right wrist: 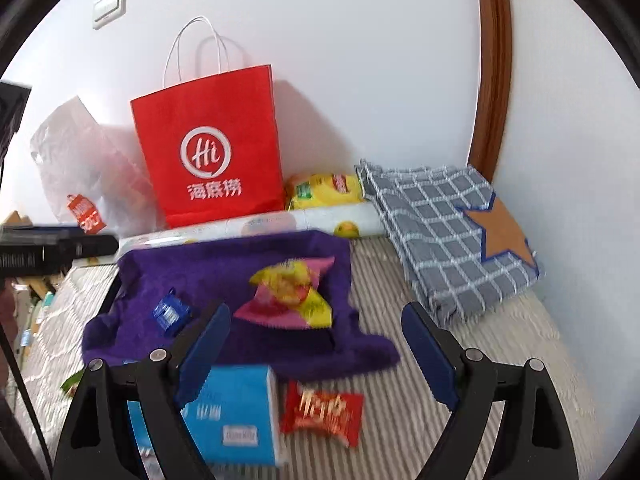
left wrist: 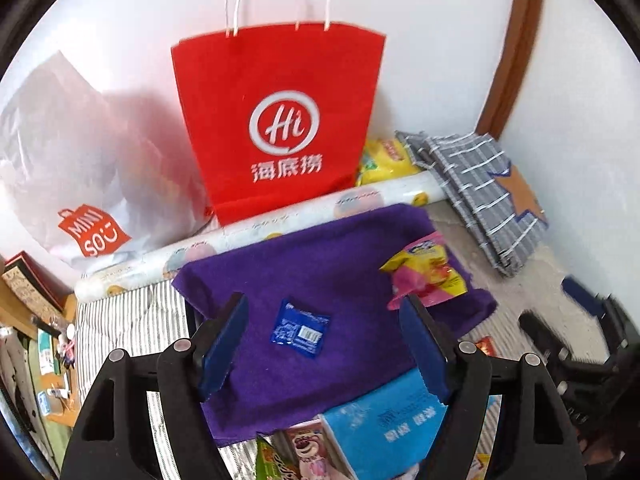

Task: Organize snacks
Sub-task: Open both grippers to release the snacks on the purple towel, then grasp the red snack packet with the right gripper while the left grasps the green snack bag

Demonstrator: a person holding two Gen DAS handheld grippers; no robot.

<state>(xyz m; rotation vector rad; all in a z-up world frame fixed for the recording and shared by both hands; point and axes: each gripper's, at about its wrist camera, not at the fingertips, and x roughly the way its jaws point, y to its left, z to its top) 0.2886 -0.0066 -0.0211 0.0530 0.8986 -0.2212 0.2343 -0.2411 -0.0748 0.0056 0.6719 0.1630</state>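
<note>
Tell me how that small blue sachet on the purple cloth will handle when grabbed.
The blue sachet lies flat and thin, so it is probably light and floppy. Its glossy film may slip between pads. The soft purple cloth under it could bunch up with it.

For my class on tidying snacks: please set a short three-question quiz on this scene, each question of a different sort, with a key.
1. True or false: the small blue sachet lies on the purple cloth.
2. Multiple choice: where does the red paper bag stand? A) upright against the wall, behind the patterned roll; B) flat on the cloth; C) between the right gripper's fingers.
3. Short answer: is either gripper holding a snack?

Key
1. True.
2. A.
3. No. The left gripper and the right gripper are both open, with nothing pressed between their fingers; the pink and yellow snack packet lies free on the cloth.
</note>
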